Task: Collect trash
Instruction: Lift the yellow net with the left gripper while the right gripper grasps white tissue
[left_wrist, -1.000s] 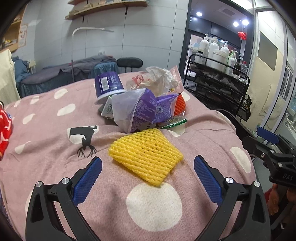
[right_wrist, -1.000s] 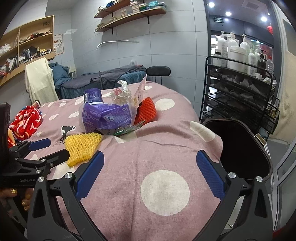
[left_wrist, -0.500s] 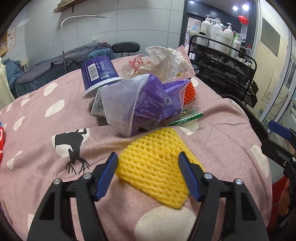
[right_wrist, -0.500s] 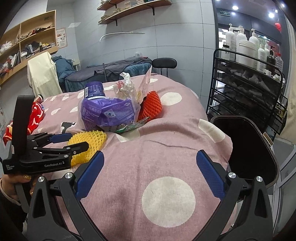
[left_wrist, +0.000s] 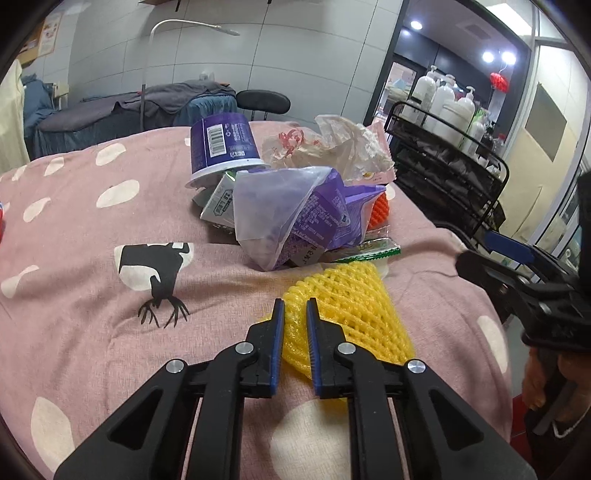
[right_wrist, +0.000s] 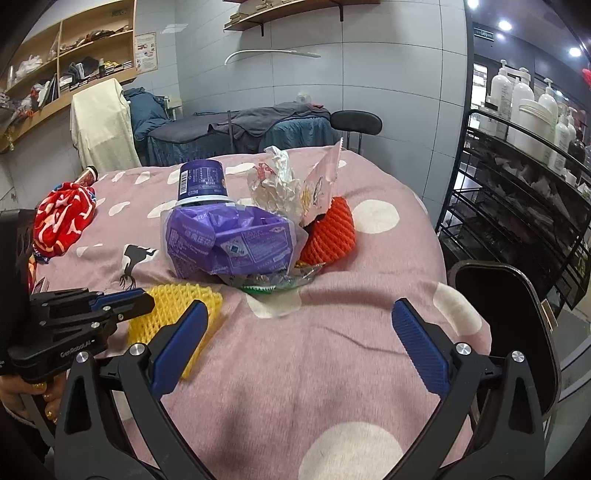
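Note:
A yellow foam net (left_wrist: 354, 306) lies on the pink spotted blanket (left_wrist: 92, 314), in front of a trash pile. My left gripper (left_wrist: 295, 302) has its jaws closing, and the blue pads pinch the net's near left edge. The pile holds an upturned purple cup (left_wrist: 221, 147), a purple plastic bag (left_wrist: 314, 218), a crumpled white wrapper (left_wrist: 332, 147), a green wrapper (left_wrist: 373, 254) and an orange foam net (right_wrist: 328, 236). My right gripper (right_wrist: 300, 306) hangs open over bare blanket in front of the pile, nothing between its fingers. In the right wrist view the left gripper (right_wrist: 147, 301) sits on the yellow net (right_wrist: 166, 306).
A black bin (right_wrist: 517, 314) stands beside the bed's right edge, with a black wire rack (right_wrist: 517, 184) of bottles behind it. A red patterned cloth (right_wrist: 62, 218) lies at the blanket's left. A hand (right_wrist: 33, 391) holds the left gripper's handle.
My left gripper moved forward onto the yellow net and its jaws went from wide open to pinching the net's edge. The right gripper drifted closer to the pile, still open.

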